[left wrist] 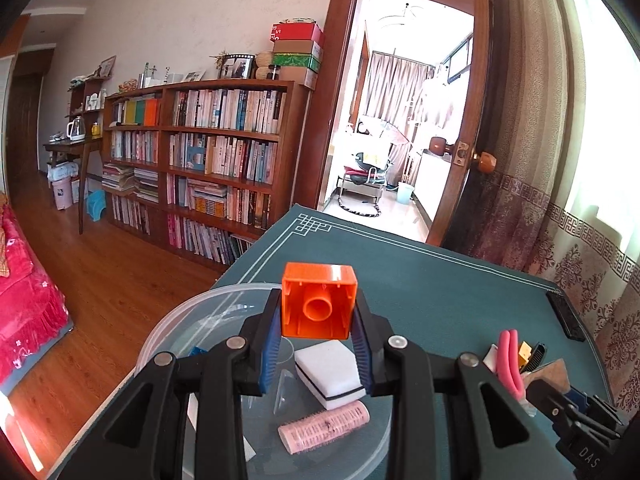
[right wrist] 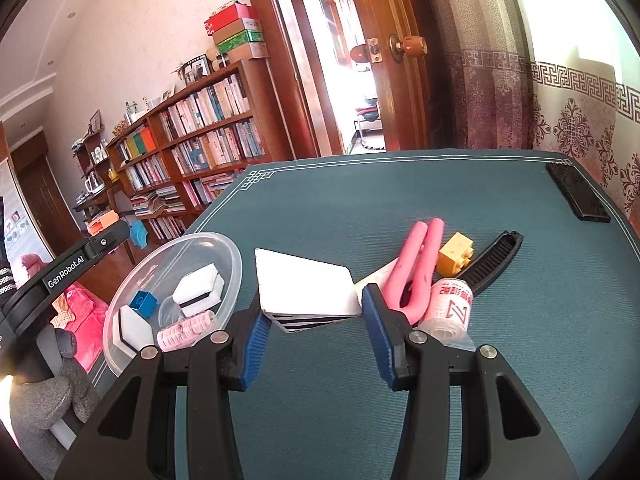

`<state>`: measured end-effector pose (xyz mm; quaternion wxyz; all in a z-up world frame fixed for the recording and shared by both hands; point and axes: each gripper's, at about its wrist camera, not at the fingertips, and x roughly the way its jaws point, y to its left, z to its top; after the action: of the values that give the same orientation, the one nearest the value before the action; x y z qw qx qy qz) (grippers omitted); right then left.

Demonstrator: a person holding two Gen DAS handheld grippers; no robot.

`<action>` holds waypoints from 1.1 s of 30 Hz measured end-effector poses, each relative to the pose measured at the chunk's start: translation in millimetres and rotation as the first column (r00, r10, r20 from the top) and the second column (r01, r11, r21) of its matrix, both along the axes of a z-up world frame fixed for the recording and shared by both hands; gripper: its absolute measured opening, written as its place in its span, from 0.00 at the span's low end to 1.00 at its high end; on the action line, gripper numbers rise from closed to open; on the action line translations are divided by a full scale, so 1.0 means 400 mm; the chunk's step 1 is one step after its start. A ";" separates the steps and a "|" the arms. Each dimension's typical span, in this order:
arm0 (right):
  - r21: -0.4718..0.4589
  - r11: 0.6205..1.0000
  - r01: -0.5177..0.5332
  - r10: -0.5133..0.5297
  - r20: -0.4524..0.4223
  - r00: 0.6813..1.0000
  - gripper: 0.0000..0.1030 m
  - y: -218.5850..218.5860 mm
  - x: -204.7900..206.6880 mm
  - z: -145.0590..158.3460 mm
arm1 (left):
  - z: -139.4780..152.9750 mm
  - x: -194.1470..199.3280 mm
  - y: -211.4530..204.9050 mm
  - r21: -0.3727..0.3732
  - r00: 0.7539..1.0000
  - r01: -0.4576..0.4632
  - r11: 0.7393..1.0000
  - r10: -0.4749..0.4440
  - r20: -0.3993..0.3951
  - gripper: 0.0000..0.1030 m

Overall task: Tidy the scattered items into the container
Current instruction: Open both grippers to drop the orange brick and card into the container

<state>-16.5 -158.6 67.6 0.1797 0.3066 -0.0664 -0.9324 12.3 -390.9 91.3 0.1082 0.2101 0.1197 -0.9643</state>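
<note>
Black arms and blue pads fill the bottom of both views. My left hand-held gripper point(left wrist: 318, 320) is clenched on an orange block point(left wrist: 319, 304), its hollow underside with a round tube facing the lens, held above the clear container point(left wrist: 168, 324) at lower centre of the left wrist view. Below the block, inside the container, I see a white sponge point(left wrist: 330, 374) and a pink hair roller point(left wrist: 324, 426).

My right hand-held gripper point(right wrist: 312, 316) is released, jaws wide, with a white sponge with black stripes point(right wrist: 306, 290) between the pads; I cannot tell whether they touch it. "GenRobot.AI" reads on the left gripper's body at the left edge of the right wrist view. Right of centre on the green bench point(right wrist: 360, 208) lie a pink clip point(right wrist: 416, 268), a yellow block point(right wrist: 456, 254), a black comb point(right wrist: 494, 260) and a small bottle point(right wrist: 450, 306) with red print I can't read. A blue block point(right wrist: 142, 303) sits in the container, lower left.
</note>
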 end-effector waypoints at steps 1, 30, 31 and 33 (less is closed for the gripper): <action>-0.004 1.000 -0.011 0.011 0.002 1.000 0.47 -0.012 -0.002 0.002 | -0.001 0.001 -0.007 0.005 1.000 0.000 1.000 0.000 0.000 0.35; 0.040 0.947 -0.318 0.315 0.065 0.947 0.48 -0.335 -0.015 -0.061 | -0.015 0.015 -0.114 0.127 0.999 -0.034 0.991 0.033 0.008 0.76; 0.045 0.944 -0.328 0.325 0.065 0.943 0.48 -0.342 -0.014 -0.065 | -0.013 0.019 -0.117 0.123 0.999 -0.052 0.991 0.052 0.004 0.76; 0.054 0.939 -0.340 0.336 0.066 0.939 0.48 -0.354 -0.014 -0.072 | -0.006 0.031 -0.125 0.114 0.995 -0.092 0.989 0.094 -0.012 0.77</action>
<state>-22.2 -300.3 38.9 0.3254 0.3449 0.0124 -0.8804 24.7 -441.0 88.8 0.1401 0.2017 0.1849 -0.9516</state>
